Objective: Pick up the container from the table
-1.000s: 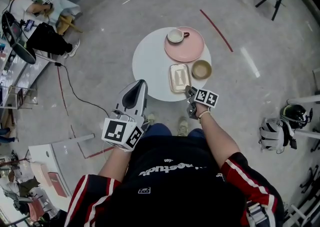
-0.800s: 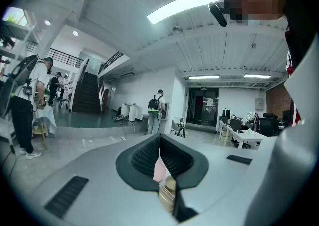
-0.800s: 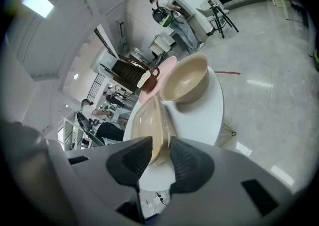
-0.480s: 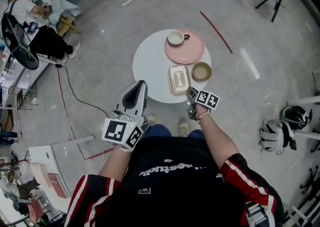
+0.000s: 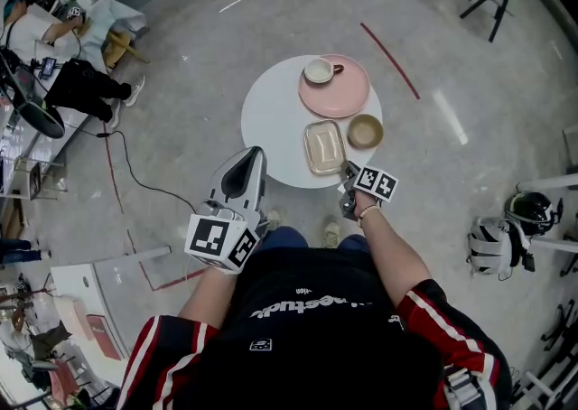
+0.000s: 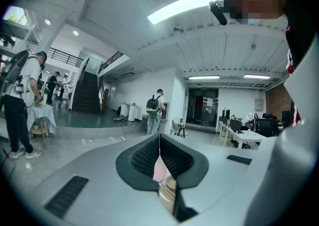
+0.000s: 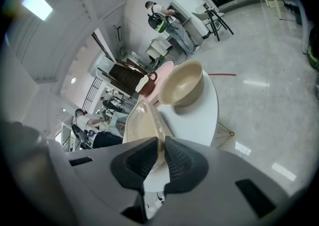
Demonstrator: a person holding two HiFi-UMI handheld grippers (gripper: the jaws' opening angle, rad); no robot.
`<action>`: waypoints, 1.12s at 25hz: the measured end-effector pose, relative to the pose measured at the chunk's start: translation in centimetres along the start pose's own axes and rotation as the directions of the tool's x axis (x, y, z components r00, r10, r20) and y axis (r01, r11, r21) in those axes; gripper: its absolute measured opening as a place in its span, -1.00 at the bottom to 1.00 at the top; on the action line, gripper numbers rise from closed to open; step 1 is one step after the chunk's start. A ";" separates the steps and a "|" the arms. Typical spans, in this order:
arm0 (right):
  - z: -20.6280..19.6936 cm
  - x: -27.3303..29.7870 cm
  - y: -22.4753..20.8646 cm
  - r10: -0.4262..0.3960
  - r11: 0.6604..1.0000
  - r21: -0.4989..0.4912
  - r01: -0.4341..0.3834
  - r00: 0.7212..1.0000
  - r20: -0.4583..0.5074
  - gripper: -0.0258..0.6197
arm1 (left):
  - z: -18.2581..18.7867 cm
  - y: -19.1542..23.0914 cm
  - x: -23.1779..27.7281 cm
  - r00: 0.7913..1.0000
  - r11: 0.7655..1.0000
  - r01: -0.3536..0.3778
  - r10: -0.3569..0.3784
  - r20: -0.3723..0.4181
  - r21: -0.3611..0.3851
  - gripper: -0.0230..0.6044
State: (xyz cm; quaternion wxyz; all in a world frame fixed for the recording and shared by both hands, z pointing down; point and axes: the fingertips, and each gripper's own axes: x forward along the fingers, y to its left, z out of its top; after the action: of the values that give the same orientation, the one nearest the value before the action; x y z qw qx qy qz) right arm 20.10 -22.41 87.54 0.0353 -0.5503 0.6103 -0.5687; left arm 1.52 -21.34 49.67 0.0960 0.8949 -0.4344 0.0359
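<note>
A clear, shallow rectangular container [image 5: 324, 147] lies near the front edge of the round white table [image 5: 271, 119]. In the right gripper view its near rim [image 7: 142, 120] runs in between the two dark pads. My right gripper [image 5: 346, 167] [image 7: 161, 153] sits at that front right corner, its jaws closing, and the pads pinch the rim. My left gripper [image 5: 256, 153] [image 6: 159, 153] hangs off the table's front left edge with its pads together and nothing between them.
On the table behind the container stand a tan bowl [image 5: 365, 129] [image 7: 182, 83] and a pink plate [image 5: 348, 92] that carries a cup [image 5: 318, 68]. A black cable [image 5: 126, 160] and red tape [image 5: 390, 54] lie on the floor. Helmets [image 5: 506, 228] sit to the right.
The right gripper's jaws have drawn in onto the container's near rim. Both hands have stayed where they were; the view itself has shifted slightly.
</note>
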 end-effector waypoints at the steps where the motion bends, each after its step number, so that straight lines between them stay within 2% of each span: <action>1: 0.1 -0.1 0.1 -0.001 1.000 0.000 0.001 1.000 0.000 -0.74 | 0.1 0.1 -0.1 1.000 1.000 0.000 0.000 0.000 0.000 -0.85; 10: 1.4 -1.0 2.0 -0.027 1.000 -0.011 0.028 0.999 0.017 -0.74 | 2.2 2.4 0.1 1.000 1.000 0.024 -0.024 0.001 0.004 -0.85; 18: 1.8 -2.0 3.7 -0.063 0.998 -0.021 0.064 0.996 0.062 -0.74 | 3.4 5.4 0.8 0.997 0.997 0.076 -0.076 0.008 0.010 -0.85; 28: 3.2 -4.4 9.3 -0.060 0.995 -0.066 0.071 0.987 0.152 -0.74 | 5.6 8.6 1.2 0.991 0.992 0.127 -0.126 0.042 -0.017 -0.85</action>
State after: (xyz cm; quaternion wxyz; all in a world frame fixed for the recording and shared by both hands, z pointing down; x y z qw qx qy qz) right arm 18.15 -23.70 77.03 0.0426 -0.6121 0.6075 -0.5044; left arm -4.58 -28.64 45.56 0.0977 0.9202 -0.3791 0.0072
